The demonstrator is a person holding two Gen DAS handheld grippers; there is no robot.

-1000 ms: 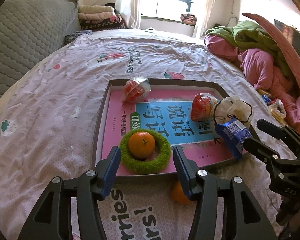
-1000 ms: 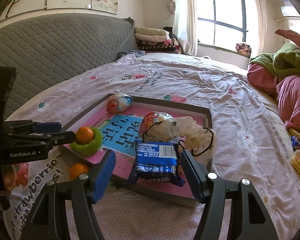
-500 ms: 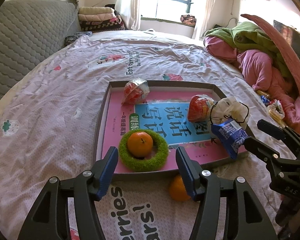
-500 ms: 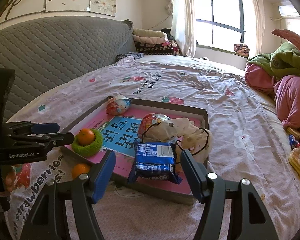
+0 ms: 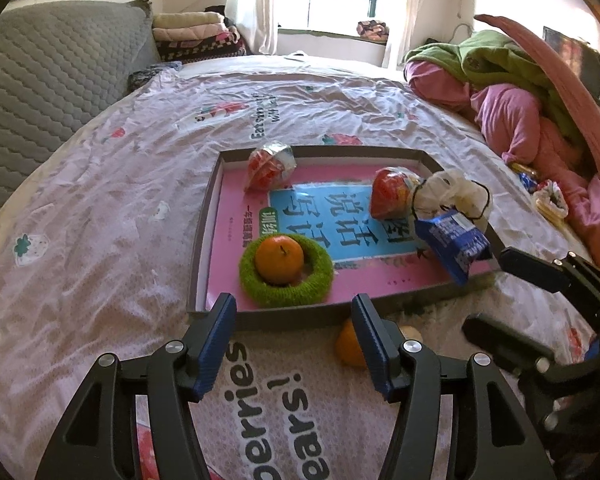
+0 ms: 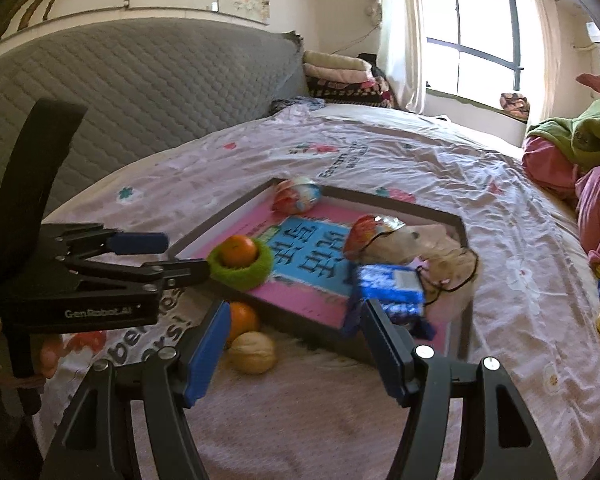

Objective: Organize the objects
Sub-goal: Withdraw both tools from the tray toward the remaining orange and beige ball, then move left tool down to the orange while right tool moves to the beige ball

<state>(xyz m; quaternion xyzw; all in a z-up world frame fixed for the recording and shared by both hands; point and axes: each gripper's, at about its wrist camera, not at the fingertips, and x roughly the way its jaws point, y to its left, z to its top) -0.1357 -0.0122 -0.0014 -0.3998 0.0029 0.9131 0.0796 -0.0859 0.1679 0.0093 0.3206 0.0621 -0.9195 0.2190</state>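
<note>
Both units sit empty w/ jaws spread: the left hand-held gripper (image 5: 292,344) hovers just short of the tray's (image 5: 204,236) near rim, and the right hand-held gripper (image 6: 296,344) hangs low over the bed (image 6: 340,420), also grasping nothing. Inside the tray, on the pink book (image 5: 236,240), an orange (image 5: 279,259) rests in a green knitted ring (image 5: 324,276); two foil-wrapped snacks (image 5: 270,164), a blue packet (image 5: 454,242) leaning at the right edge, and a pale bag w/ black cord (image 5: 448,190) are there too. Still outside, on the sheet just beside the near rim: a loose orange (image 6: 244,318) touching or nearly touching a walnut (image 6: 253,352). Step in hand looks like the approach to those two strays, approx. most items already trayed. Next move prob. calls for lowering the right jaws around one round item, closing gently since it may roll on the soft sheet, then lifting it over the rim w/o bumping the packet.
</note>
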